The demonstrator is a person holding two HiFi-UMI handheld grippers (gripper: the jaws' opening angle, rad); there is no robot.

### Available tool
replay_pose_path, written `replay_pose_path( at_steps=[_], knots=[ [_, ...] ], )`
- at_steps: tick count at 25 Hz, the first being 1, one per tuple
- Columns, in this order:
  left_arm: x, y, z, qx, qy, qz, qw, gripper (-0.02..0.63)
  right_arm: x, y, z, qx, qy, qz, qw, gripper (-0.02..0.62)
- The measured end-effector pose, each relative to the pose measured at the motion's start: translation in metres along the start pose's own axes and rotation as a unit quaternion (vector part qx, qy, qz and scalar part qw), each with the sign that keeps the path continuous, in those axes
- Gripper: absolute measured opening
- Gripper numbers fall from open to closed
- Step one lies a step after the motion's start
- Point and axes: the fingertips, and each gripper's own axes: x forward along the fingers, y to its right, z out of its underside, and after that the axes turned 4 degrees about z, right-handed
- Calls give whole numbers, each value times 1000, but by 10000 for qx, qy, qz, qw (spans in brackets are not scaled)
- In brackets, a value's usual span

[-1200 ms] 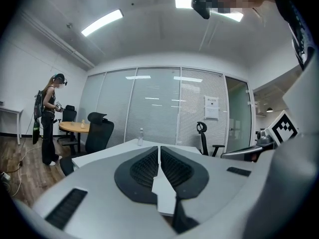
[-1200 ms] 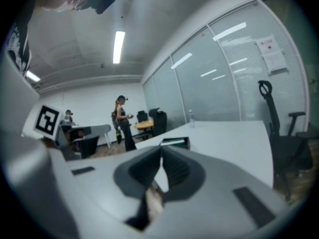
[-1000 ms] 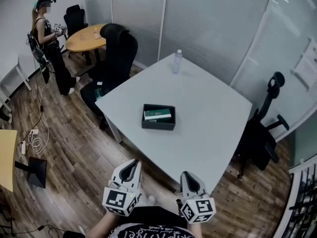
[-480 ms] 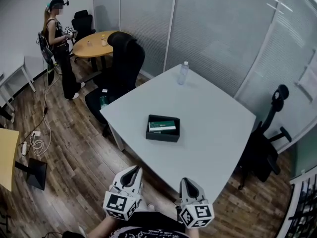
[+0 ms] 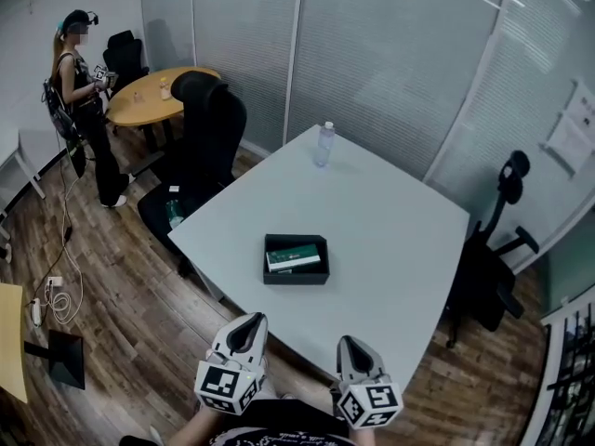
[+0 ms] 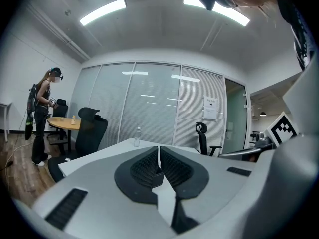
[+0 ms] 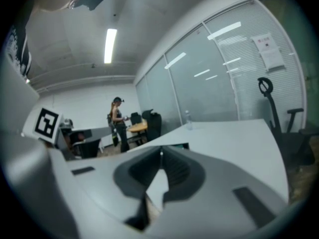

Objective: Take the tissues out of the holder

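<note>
One black holder (image 5: 296, 277) is seen on the white table (image 5: 400, 240), set a little in from its near left edge, with a green-and-white pack of tissues (image 5: 294, 257) lying inside it. A water bottle (image 5: 323, 144) stands alone at the table's far corner, well apart. Both tools are held short of the near edge, off the table: the left gripper (image 5: 248, 321) and the right gripper (image 5: 352, 342) are each closed, with nothing between the jaws. The approach is judged to be the step in hand; next, one gripper must be brought over the holder, opened, and lowered onto the pack, the holder perhaps being steadied by the other.
</note>
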Motion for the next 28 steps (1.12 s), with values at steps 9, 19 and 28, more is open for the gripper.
replay_pose_path(
  at_steps=[9, 19, 28],
  knots=[
    [33, -59, -27, 60, 64, 300, 9995, 38, 51, -19, -24, 24, 115, 326, 9994, 35],
    [51, -113, -25, 24, -22, 474, 9989, 38, 94, -41, -22, 14, -50, 536, 9985, 35],
    [56, -123, -14, -73, -168, 472, 9987, 38, 102, -39, -21, -12, -122, 615, 9980, 35]
  ],
)
